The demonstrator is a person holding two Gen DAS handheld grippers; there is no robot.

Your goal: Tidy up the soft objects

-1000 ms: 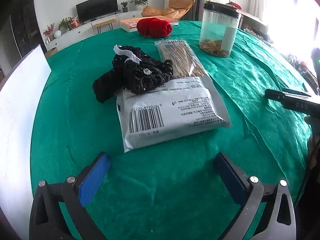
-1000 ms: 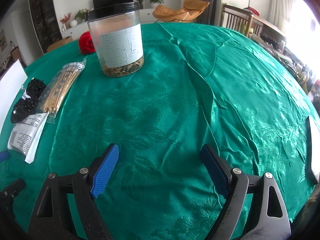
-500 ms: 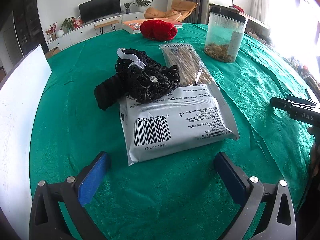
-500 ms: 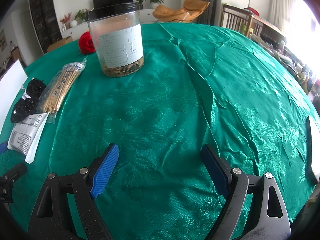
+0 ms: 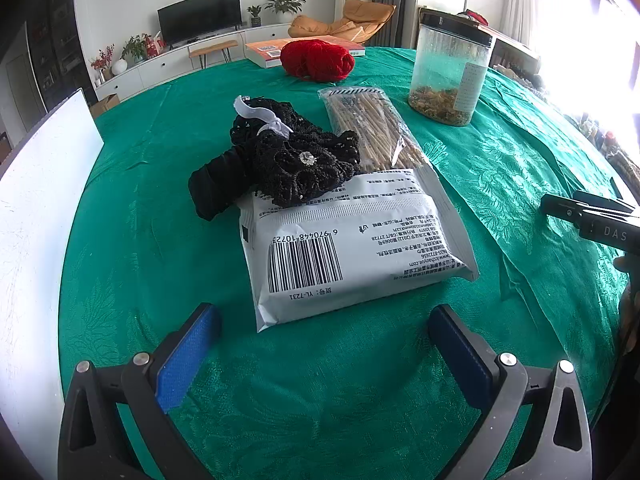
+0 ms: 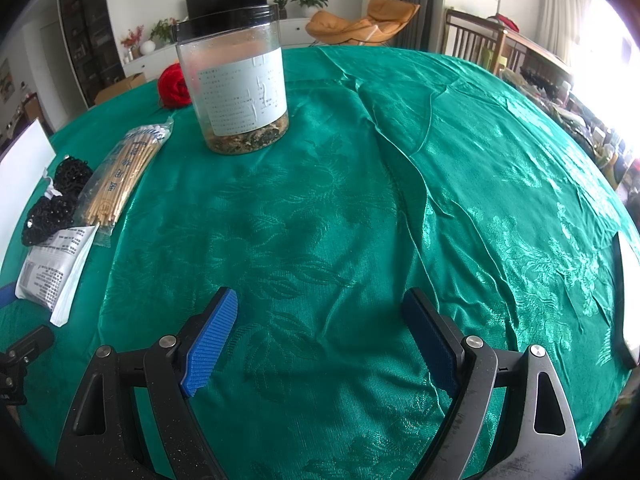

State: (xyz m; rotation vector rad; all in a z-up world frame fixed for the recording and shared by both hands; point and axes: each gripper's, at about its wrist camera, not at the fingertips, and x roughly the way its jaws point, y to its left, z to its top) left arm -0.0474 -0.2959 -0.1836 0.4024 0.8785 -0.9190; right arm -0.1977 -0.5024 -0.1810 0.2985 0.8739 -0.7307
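A grey soft plastic pouch (image 5: 352,248) with a barcode lies on the green tablecloth just ahead of my left gripper (image 5: 324,344), which is open and empty. Black lace fabric (image 5: 288,160) with a white ribbon rests partly on the pouch's far edge. A red yarn ball (image 5: 318,59) sits farther back. In the right wrist view the pouch (image 6: 52,268), the lace (image 6: 52,208) and the yarn (image 6: 174,86) are at the left. My right gripper (image 6: 320,328) is open over bare cloth with nothing between its fingers.
A clear bag of bamboo sticks (image 5: 376,128) lies right of the lace. A clear jar with a black lid (image 6: 236,80) stands behind. A white board (image 5: 36,208) is at the left. A book (image 5: 276,50) lies behind the yarn. The cloth (image 6: 440,184) is wrinkled.
The left wrist view shifted slightly, so the pouch and lace now sit a bit more to the right and nearer. The right gripper has not moved.
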